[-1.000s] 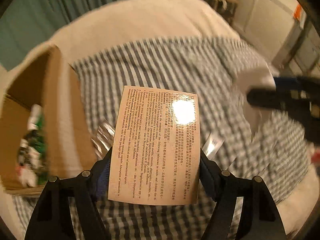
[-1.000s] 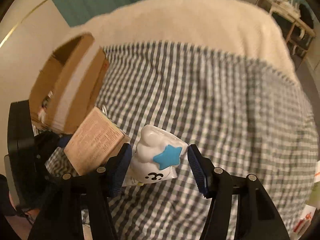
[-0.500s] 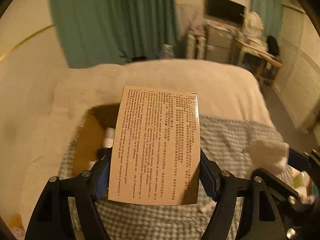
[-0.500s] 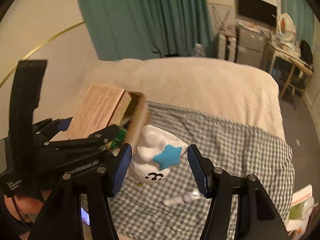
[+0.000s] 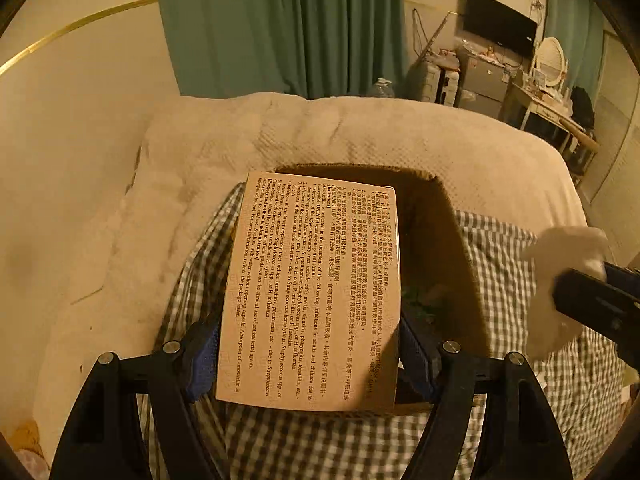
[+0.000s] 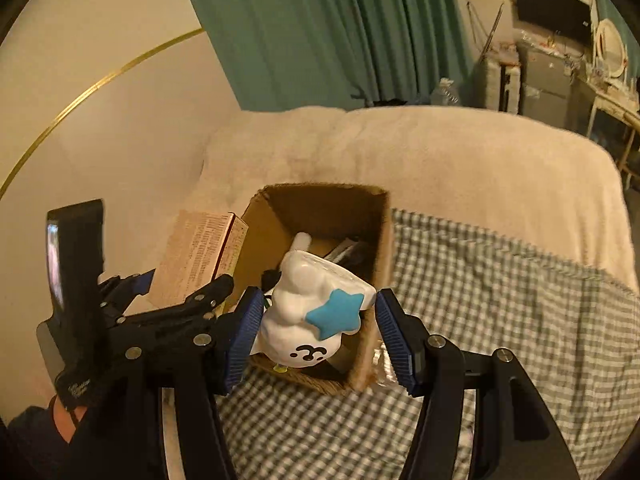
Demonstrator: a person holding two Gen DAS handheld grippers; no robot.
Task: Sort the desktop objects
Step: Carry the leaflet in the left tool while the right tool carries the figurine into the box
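The left gripper [image 5: 308,344] is pinching a flat medicine box [image 5: 312,292] between its jaws, long axis pointing away toward the open cardboard box [image 6: 376,248] on the bed's checked cloth [image 6: 500,300]. The right gripper [image 6: 318,328] is clamping a white toy figure [image 6: 308,316], blue star facing up, above that box.

- The cardboard box [image 6: 376,248] sits on the checked cloth [image 6: 500,292], which lies on the bed [image 6: 460,152].
- The medicine carton [image 5: 312,292] is left of the figurine [image 6: 316,316], both above the cardboard box.
- The curtain [image 6: 328,28] hangs behind the bed.
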